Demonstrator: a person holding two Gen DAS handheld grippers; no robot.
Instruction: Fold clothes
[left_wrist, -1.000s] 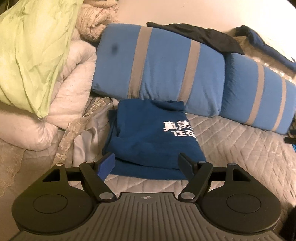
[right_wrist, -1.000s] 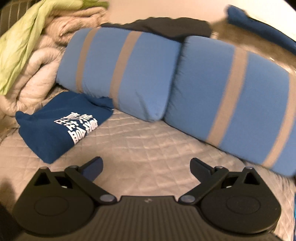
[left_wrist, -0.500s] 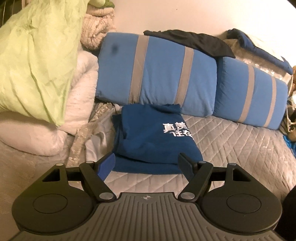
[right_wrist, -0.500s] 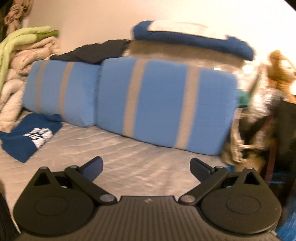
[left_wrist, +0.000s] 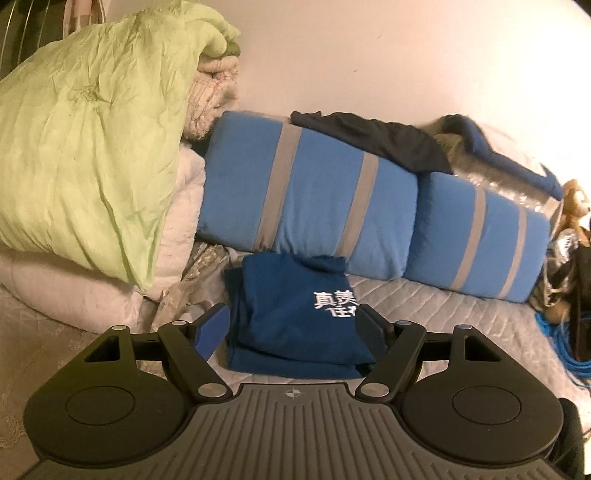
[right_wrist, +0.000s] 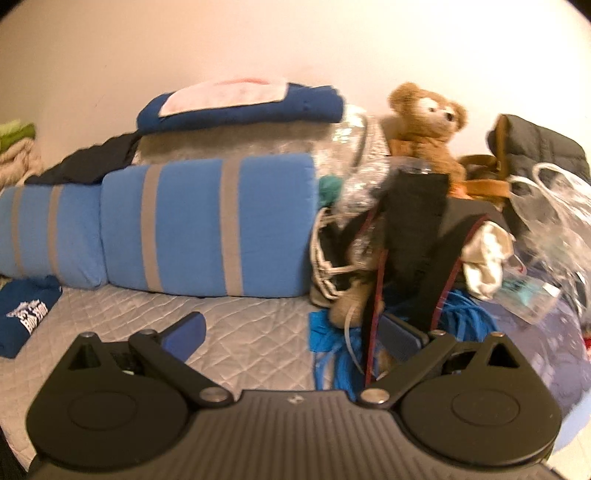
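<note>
White Chinese characters mark the folded navy shirt (left_wrist: 295, 314) on the bed (left_wrist: 461, 317); left gripper (left_wrist: 293, 328) and right gripper (right_wrist: 295, 332) both gape wide, holding nothing

Soft matt cotton shirt (left_wrist: 295, 314) with flat white print, quilted grey bedcover (right_wrist: 251, 332) with a faint sheen, crinkled green duvet (left_wrist: 85, 155), matt blue cloth pillows (left_wrist: 306, 192), fuzzy plush bear (right_wrist: 424, 125), glossy crinkly plastic bag (right_wrist: 557, 206), matt black plastic left gripper (left_wrist: 291, 328) with ribbed grey body

The left gripper (left_wrist: 291, 326) is level, its fingers spread wide and holding nothing; the right gripper (right_wrist: 293, 332) likewise stands wide and unloaded.
</note>
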